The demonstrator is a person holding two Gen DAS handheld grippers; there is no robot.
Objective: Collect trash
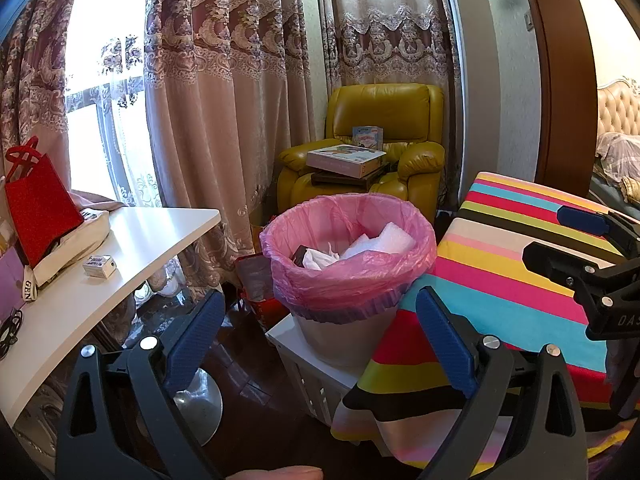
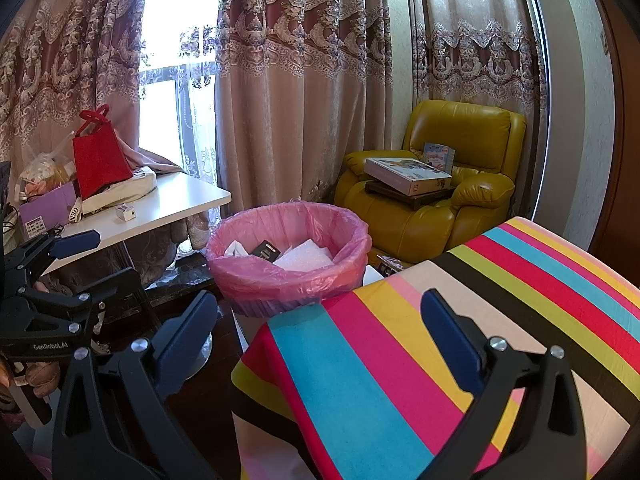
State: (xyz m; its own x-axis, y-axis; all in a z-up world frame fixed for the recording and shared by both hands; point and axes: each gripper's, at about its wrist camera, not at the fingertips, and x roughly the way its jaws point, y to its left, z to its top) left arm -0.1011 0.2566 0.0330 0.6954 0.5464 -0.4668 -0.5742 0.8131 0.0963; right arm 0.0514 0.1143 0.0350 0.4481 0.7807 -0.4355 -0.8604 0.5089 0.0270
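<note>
A bin lined with a pink bag (image 1: 348,264) stands on a white crate, holding white foam, tissue and a dark packet; it also shows in the right wrist view (image 2: 288,260). My left gripper (image 1: 320,328) is open and empty, hovering just before the bin. My right gripper (image 2: 320,324) is open and empty above the striped cloth's near corner. The right gripper shows at the right edge of the left wrist view (image 1: 560,236), and the left gripper at the left edge of the right wrist view (image 2: 108,256).
A table under a striped cloth (image 2: 460,320) sits right of the bin. A white desk (image 1: 132,256) on the left carries a red bag (image 1: 40,208) and a small white box (image 1: 99,266). A yellow armchair (image 1: 400,148) with boxes stands behind.
</note>
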